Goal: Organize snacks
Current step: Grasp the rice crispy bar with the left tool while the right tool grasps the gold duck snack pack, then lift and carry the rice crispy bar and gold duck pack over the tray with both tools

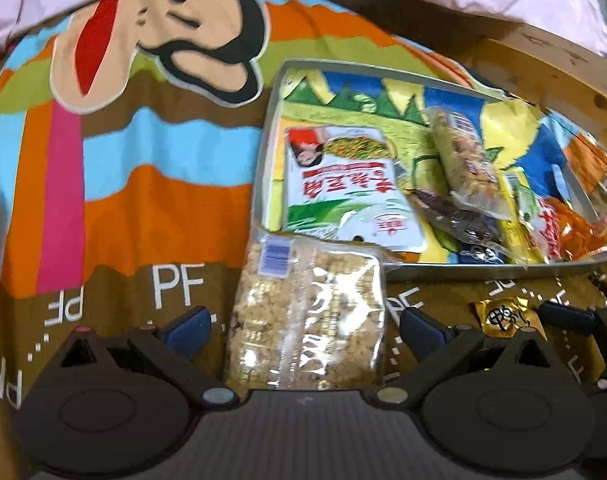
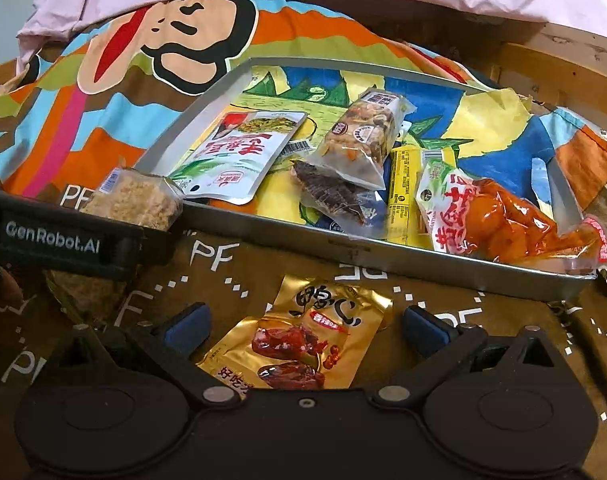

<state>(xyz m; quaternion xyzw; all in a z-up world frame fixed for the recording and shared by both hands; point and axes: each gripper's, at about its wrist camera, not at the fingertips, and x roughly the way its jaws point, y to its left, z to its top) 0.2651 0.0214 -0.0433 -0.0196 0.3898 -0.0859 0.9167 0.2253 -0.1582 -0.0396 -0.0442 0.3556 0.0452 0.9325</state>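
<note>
Right tool point(image 2: 305, 326) spread wide around a gold snack packet point(image 2: 299, 344) on a cartoon-print cloth point(image 2: 103, 92), metal tray point(image 2: 383, 258) beyond holding an orange packet point(image 2: 511, 224), nut bar point(image 2: 363, 136), white pouch point(image 2: 243, 152), left tool point(image 2: 63, 236) over a clear-wrapped crumbly cake point(image 2: 143, 196) at left

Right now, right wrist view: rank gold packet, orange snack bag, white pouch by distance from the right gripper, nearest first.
1. gold packet: between the open fingers of the right gripper, on the cloth outside the tray.
2. orange snack bag: in the tray's near right corner.
3. white pouch: left side of the tray, farther back.
</note>
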